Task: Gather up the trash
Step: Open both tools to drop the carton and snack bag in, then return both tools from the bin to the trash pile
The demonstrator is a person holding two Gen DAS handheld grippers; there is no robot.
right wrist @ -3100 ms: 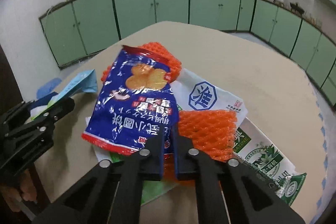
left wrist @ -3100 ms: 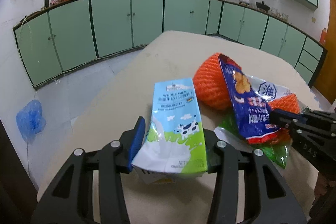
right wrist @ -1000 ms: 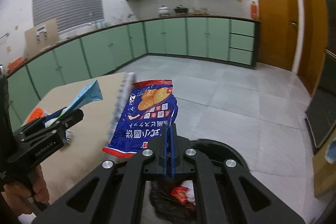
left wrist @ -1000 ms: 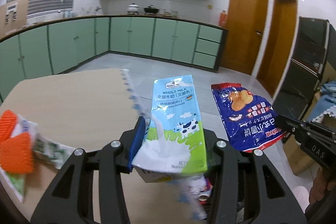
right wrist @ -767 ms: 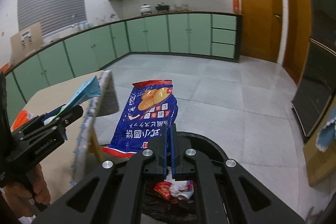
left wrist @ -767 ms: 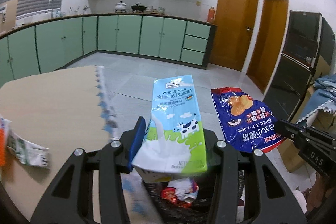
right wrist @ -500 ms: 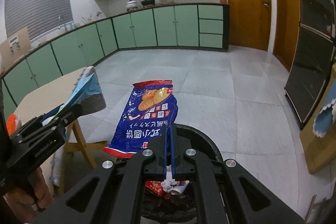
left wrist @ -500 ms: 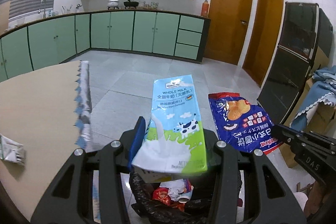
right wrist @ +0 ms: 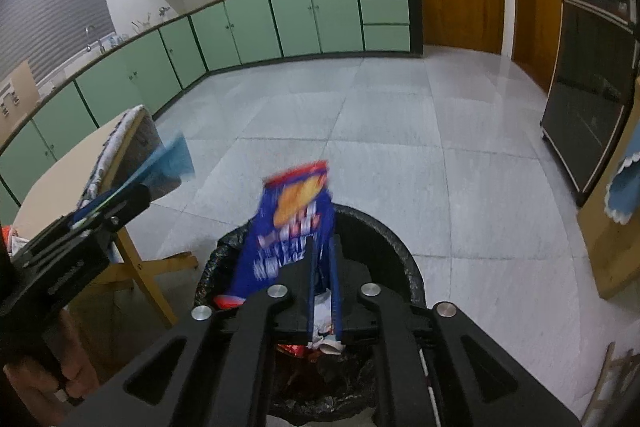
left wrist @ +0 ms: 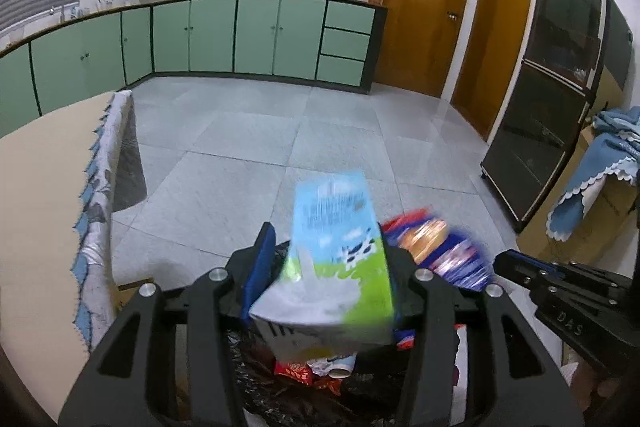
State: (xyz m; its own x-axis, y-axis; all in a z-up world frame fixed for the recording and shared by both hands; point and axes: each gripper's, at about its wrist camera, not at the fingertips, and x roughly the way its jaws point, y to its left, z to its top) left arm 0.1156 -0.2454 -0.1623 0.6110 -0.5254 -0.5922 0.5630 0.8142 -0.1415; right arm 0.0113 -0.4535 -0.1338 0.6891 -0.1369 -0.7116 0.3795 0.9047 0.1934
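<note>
A blue-and-green milk carton (left wrist: 332, 259) is blurred between the fingers of my left gripper (left wrist: 326, 275), which stand wide apart; the carton is dropping toward the black-lined trash bin (left wrist: 320, 387) below. A blue snack bag (right wrist: 288, 227) is blurred and slipping out to the left of my right gripper (right wrist: 324, 283), whose fingers are slightly parted over the bin (right wrist: 384, 243). The bag also shows in the left wrist view (left wrist: 440, 251). The bin holds other wrappers (right wrist: 324, 331).
The table (left wrist: 36, 195) with its cloth edge is at the left, on a wooden leg (right wrist: 144, 279). Green cabinets (left wrist: 240, 35) line the far wall. A dark cupboard (left wrist: 552, 115) and a box under a blue cloth (left wrist: 600, 179) stand at the right.
Both grippers moved from the table to above the bin. Their fingers have opened, and the carton and snack bag are now blurred and falling toward the bin.
</note>
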